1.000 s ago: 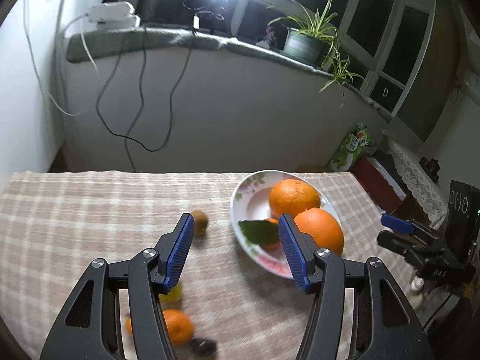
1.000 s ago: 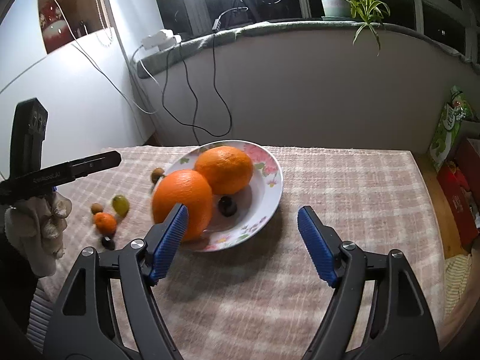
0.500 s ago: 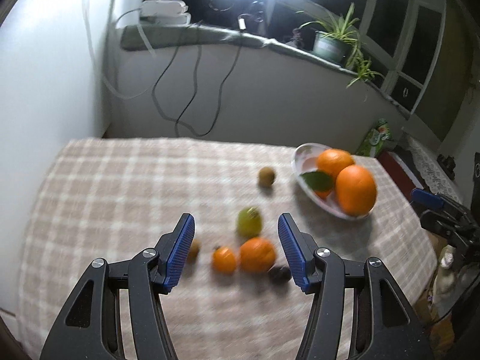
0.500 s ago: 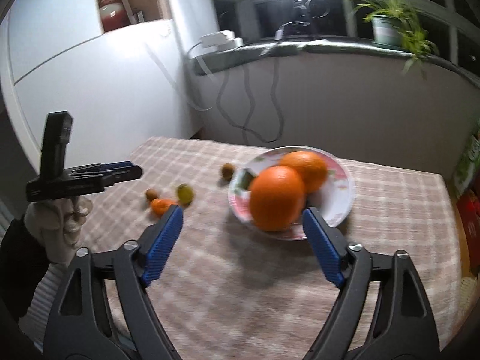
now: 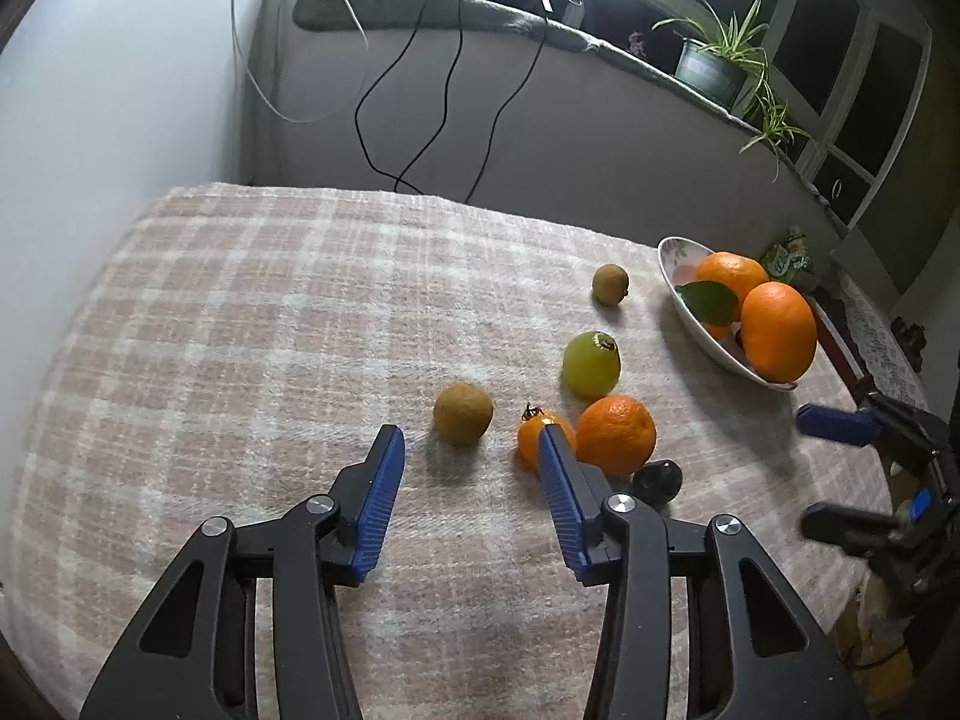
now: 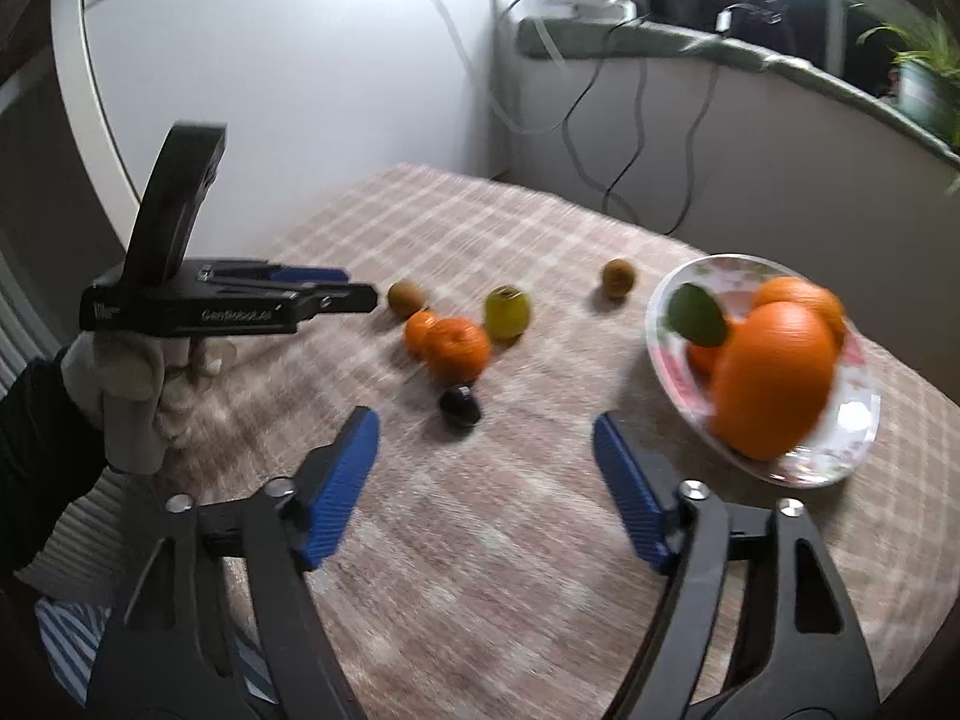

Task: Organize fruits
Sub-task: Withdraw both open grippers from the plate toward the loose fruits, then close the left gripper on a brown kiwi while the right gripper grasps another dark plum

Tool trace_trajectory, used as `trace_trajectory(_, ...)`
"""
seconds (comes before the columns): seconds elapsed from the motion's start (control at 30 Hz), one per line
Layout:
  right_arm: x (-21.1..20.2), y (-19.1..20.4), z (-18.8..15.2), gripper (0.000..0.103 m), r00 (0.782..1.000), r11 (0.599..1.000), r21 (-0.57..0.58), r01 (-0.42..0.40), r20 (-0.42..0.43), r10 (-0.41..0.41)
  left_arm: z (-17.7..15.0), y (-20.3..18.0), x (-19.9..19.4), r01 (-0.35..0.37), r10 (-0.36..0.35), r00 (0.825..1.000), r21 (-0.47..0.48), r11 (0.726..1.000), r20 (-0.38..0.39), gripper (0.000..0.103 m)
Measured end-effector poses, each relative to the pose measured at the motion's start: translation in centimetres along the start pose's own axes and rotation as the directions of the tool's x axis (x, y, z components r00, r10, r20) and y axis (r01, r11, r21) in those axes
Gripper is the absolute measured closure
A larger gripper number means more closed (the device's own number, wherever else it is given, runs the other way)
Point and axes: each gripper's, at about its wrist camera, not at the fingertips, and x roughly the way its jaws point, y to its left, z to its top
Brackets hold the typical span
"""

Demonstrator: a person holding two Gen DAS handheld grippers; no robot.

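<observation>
Loose fruit lies on the checked tablecloth [image 5: 240, 312]: a brown kiwi [image 5: 463, 429], a small orange fruit [image 5: 531, 438], a mandarin [image 5: 615, 435], a green fruit [image 5: 591, 363], a dark plum [image 5: 658, 480] and a second kiwi [image 5: 610, 284]. A flowered plate [image 5: 675, 288] holds two big oranges [image 5: 778, 330] and a leaf. My left gripper [image 5: 471, 468] hovers just short of the near kiwi, jaws closing, nothing between them. My right gripper [image 6: 486, 450] sits behind the dark plum [image 6: 459, 407], jaws closing and empty. The plate [image 6: 840, 456] is to its right.
A gloved hand [image 6: 132, 384] holds the left gripper [image 6: 360, 287] at the table's left side. White wall and dangling cables [image 5: 414, 120] stand behind the table, and a potted plant [image 5: 714, 60] is on the sill. The table edge runs close on the right.
Both views have swung left from the plate to the loose fruit. The left gripper came lower and nearer the kiwi and its jaws narrowed. The right gripper's jaws also narrowed.
</observation>
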Motion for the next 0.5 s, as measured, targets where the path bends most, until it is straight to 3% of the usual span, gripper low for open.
trace_trajectory(0.27,4.1,0.4,0.4,0.047,0.997,1.0,-0.01,-0.019,-0.072,0.018,0.6,0.9,1.5,0.017,-0.017,1.0,-0.03,0.999,-0.022,0.059)
trace_trajectory(0.5,5.8,0.8,0.4,0.049,0.995,1.0,-0.023,-0.02,-0.101,0.017,0.7,1.3,2.6,0.027,-0.029,0.999,-0.04,0.999,-0.043,0.065)
